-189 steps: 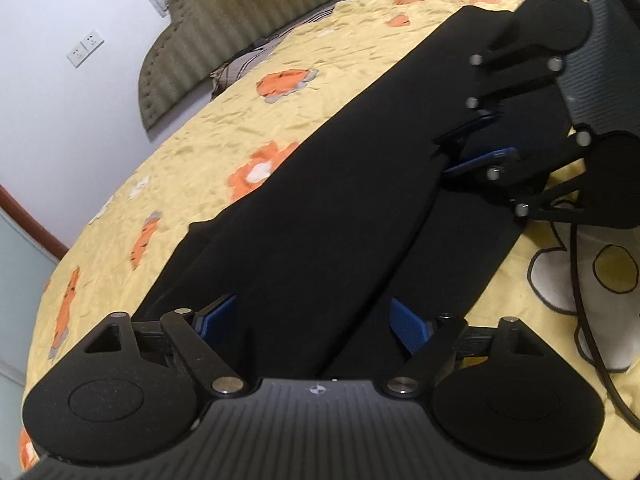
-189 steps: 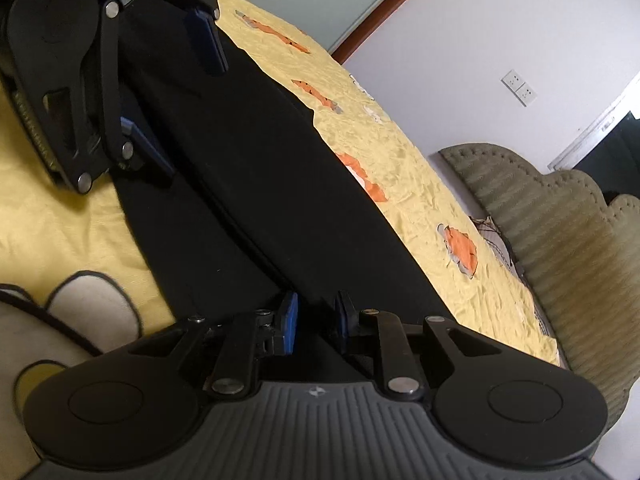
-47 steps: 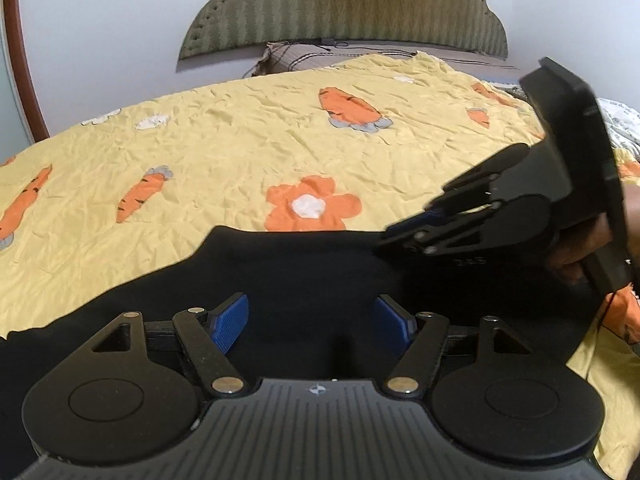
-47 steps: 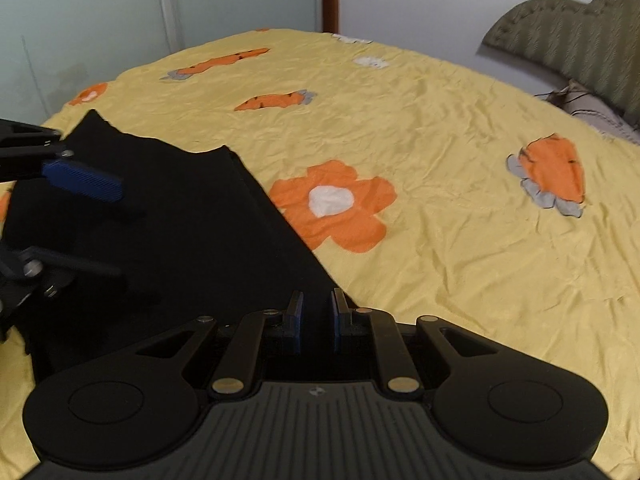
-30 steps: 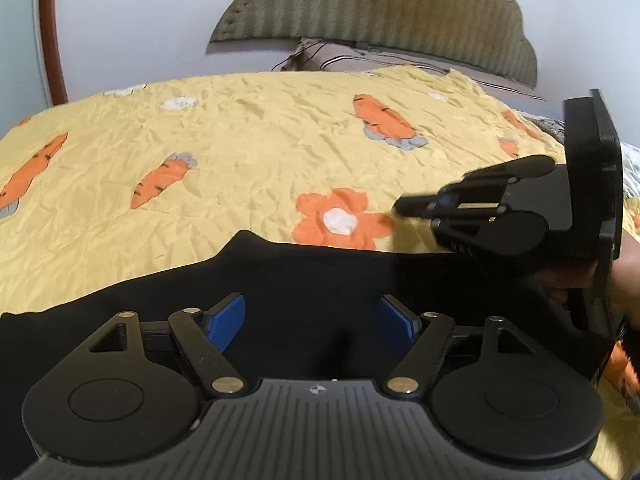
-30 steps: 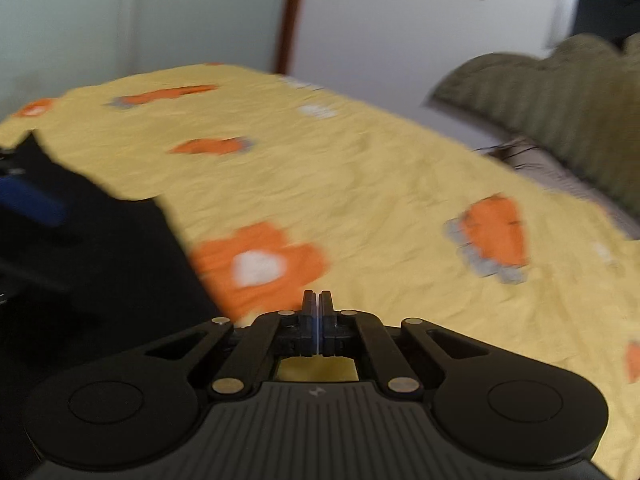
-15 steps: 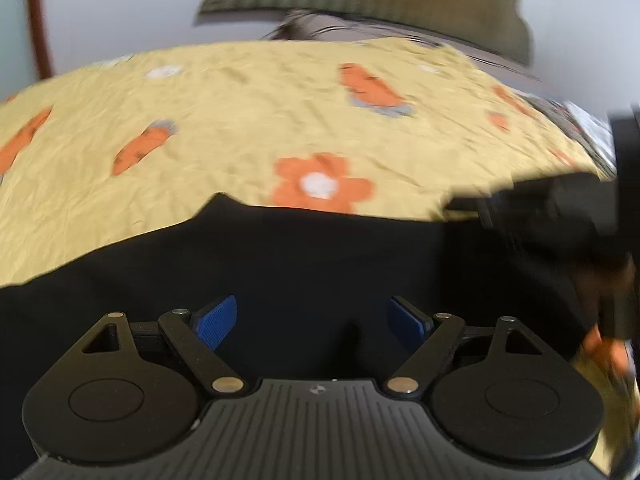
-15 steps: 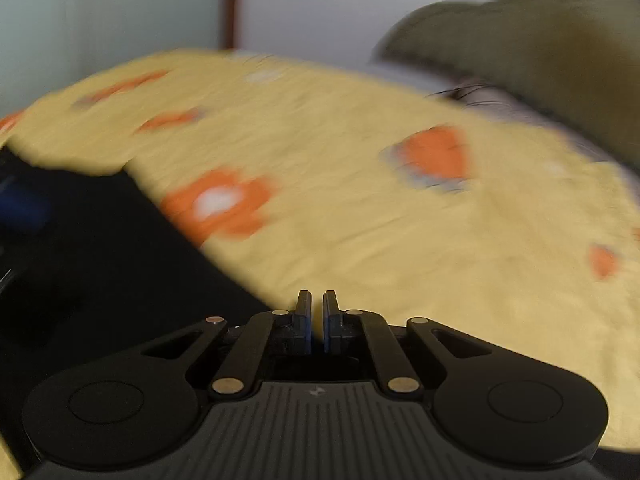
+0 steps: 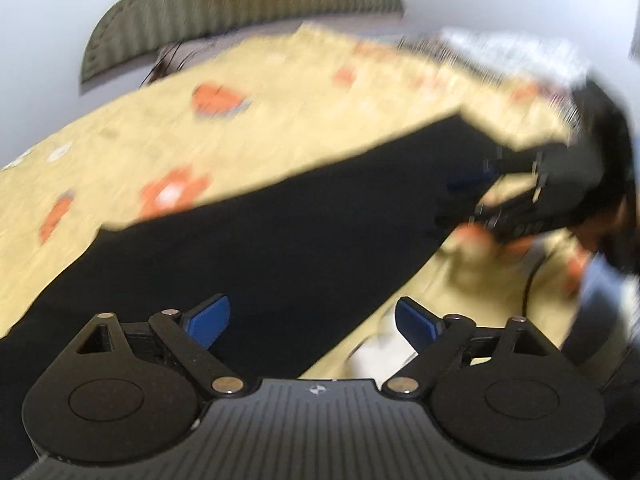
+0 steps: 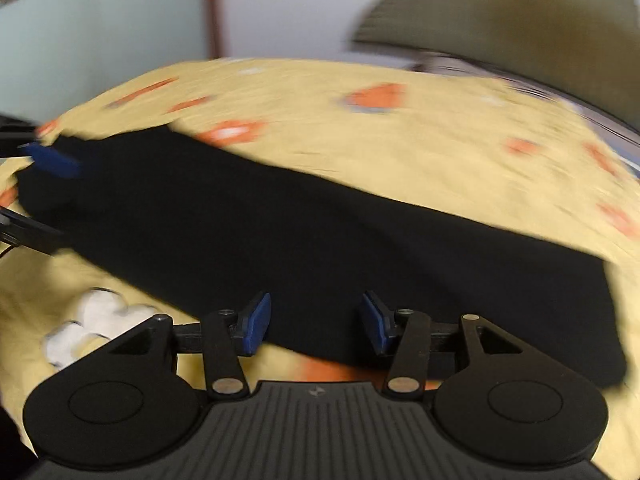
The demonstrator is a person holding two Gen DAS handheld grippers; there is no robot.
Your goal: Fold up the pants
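Looking down both wrist views, I see the black pants (image 10: 320, 232) lying flat as a long folded strip across the yellow bedspread (image 10: 420, 148). My left gripper (image 9: 312, 318) is opening wide and my right gripper (image 10: 316, 322) is opening too; neither holds anything, the cloth merely lying beyond the pads. I judge the fabric soft, light and limp, so I would pinch both layers at the end corners.

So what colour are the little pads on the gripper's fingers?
Blue, on black arms. The pads show most clearly in the right wrist view, just above the black pants.
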